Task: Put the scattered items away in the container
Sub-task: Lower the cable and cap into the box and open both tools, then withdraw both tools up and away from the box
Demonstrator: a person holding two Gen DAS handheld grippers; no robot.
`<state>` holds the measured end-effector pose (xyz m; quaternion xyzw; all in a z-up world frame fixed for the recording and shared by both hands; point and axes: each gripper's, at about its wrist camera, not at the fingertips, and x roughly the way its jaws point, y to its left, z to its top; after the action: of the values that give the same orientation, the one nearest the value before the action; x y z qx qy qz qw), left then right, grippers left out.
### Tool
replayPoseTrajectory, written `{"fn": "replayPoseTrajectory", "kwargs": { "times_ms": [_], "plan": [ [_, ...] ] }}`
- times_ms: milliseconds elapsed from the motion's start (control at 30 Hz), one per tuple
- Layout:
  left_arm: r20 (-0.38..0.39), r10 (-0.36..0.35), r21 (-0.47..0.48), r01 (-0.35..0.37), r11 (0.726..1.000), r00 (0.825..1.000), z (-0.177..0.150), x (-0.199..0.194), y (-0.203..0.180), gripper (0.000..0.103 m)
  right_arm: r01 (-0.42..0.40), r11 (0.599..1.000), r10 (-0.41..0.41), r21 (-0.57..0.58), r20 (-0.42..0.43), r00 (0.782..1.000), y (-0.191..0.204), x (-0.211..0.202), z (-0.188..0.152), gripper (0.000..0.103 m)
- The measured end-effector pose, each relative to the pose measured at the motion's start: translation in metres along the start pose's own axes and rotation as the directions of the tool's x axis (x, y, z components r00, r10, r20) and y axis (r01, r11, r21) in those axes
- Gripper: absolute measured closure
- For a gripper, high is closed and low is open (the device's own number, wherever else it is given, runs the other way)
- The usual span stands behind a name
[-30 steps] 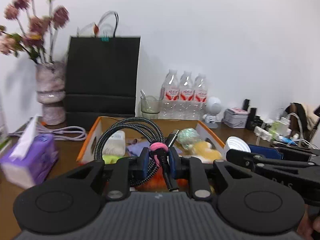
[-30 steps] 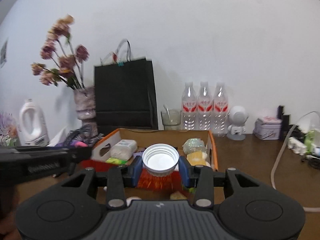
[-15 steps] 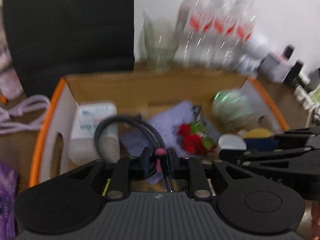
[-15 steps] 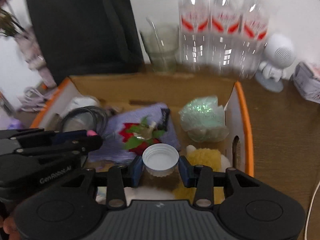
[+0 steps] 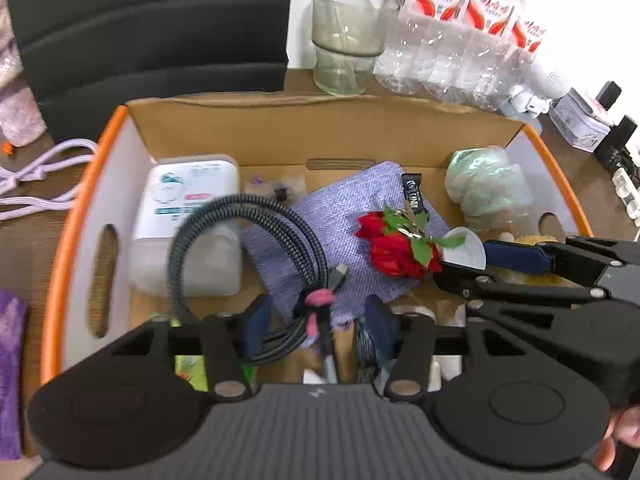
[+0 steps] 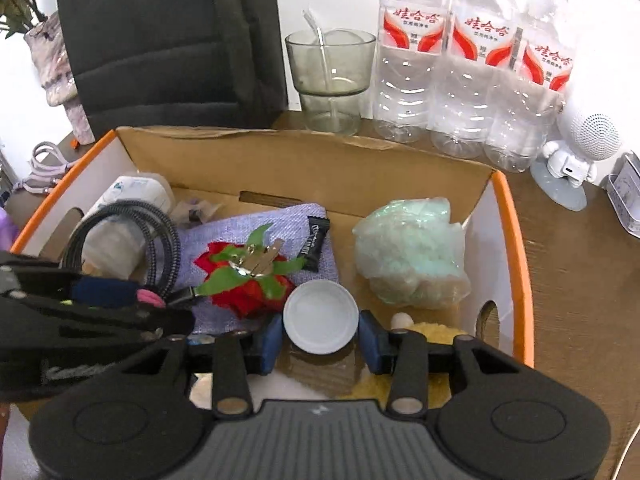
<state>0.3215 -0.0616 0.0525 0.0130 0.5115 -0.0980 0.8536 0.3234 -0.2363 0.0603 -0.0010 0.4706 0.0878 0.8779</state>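
Both tongs dropped over box [image 5: 100, 168]; L tongs [image 5: 316, 322] just spread, cable [image 5: 240, 240] loose between; R tongs [image 6: 320, 336] easing off cap [image 6: 320, 318]. I flag: cable may snag, cap roll.

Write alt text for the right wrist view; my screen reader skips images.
The right tool, jaws just widened, hangs over an orange-rimmed cardboard box with a white bottle cap between its blue pads. The box holds a red fabric rose, a purple cloth and a green bag.
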Motion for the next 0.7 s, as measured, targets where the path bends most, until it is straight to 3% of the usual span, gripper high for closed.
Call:
{"fn": "replayPoseTrajectory", "kwargs": {
  "times_ms": [133,167,233,400,700],
  "plan": [
    [0.046,0.025,0.013,-0.026,1.0,0.999,-0.002,-0.04,0.006,0.019,-0.027,0.998,0.026,0.057,0.002,1.0,-0.002,-0.034,0.006,0.035],
    [0.057,0.039,0.012,-0.04,0.999,0.998,-0.003,-0.05,0.008,0.015,-0.006,0.999,0.005,0.049,0.008,1.0,0.001,-0.043,0.007,0.026],
    [0.063,0.061,0.003,-0.061,0.998,0.996,-0.007,-0.068,0.011,0.014,0.043,0.999,-0.044,0.028,0.023,0.999,0.007,-0.063,0.008,0.019],
    [0.088,0.067,-0.023,-0.065,0.998,0.994,-0.019,-0.115,0.017,0.011,0.059,0.997,-0.06,0.048,0.022,0.998,0.018,-0.108,0.007,0.019],
    [0.18,0.071,-0.023,-0.068,0.997,0.981,-0.041,-0.195,0.009,0.006,0.075,0.997,-0.078,0.035,0.102,0.992,0.044,-0.187,-0.006,0.016]
  ]
}}
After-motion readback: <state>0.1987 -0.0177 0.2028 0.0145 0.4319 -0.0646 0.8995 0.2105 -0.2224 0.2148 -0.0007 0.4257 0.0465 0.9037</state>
